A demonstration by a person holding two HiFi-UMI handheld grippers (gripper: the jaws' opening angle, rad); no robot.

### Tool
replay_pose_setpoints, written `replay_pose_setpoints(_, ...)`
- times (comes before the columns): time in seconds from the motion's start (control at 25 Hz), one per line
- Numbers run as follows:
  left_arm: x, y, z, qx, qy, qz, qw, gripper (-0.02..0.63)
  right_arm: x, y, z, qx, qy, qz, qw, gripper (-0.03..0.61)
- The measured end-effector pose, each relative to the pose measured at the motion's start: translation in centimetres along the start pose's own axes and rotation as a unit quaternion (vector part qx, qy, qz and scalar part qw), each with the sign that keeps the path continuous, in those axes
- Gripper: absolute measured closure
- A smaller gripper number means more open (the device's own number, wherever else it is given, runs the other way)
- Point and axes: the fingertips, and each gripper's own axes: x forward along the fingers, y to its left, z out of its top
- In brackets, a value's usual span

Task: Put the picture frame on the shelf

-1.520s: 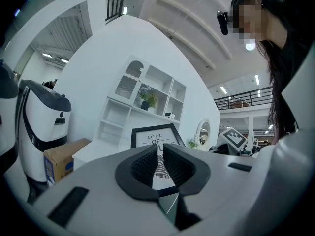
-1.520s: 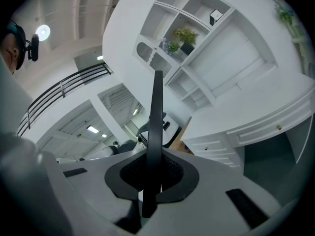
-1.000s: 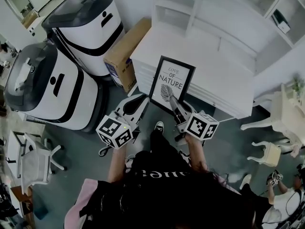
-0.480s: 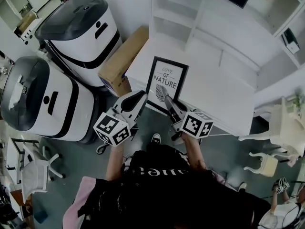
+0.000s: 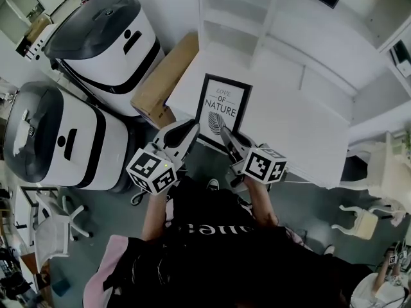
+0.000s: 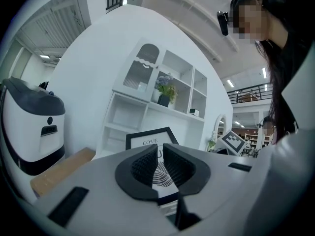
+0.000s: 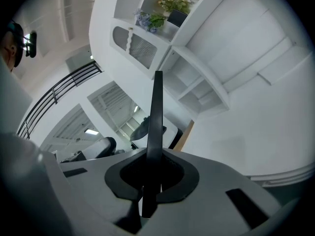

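Pinching the frame (image 5: 221,108) in my right hand-held gripper (image 5: 229,135) at the table's (image 5: 302,130) near edge; left hand-held gripper (image 5: 191,129) pressed together.

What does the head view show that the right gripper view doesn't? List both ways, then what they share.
Head view only: the frame's printed face, the left gripper and a white chair. Right gripper view only: the right gripper shut on the frame's thin edge seen close up, and a railing. Both: the frame and the white shelf.
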Motion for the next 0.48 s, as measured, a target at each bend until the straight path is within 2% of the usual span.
replay_pose_setpoints(0.24, 2.3, 0.4, -0.1, 0.001, 0.011, -0.015, 0.9998, 0.571, 0.7, -1.6, 1.1, 0.008, -0.007, -0.007, 1.000, 0.520)
replay_pose_setpoints(0.48, 4.6, 3.1, 0.6, 0.000, 0.011, -0.038, 0.9992, 0.571, 3.4, -2.8, 2.5, 0.008, -0.012, -0.024, 1.000, 0.520)
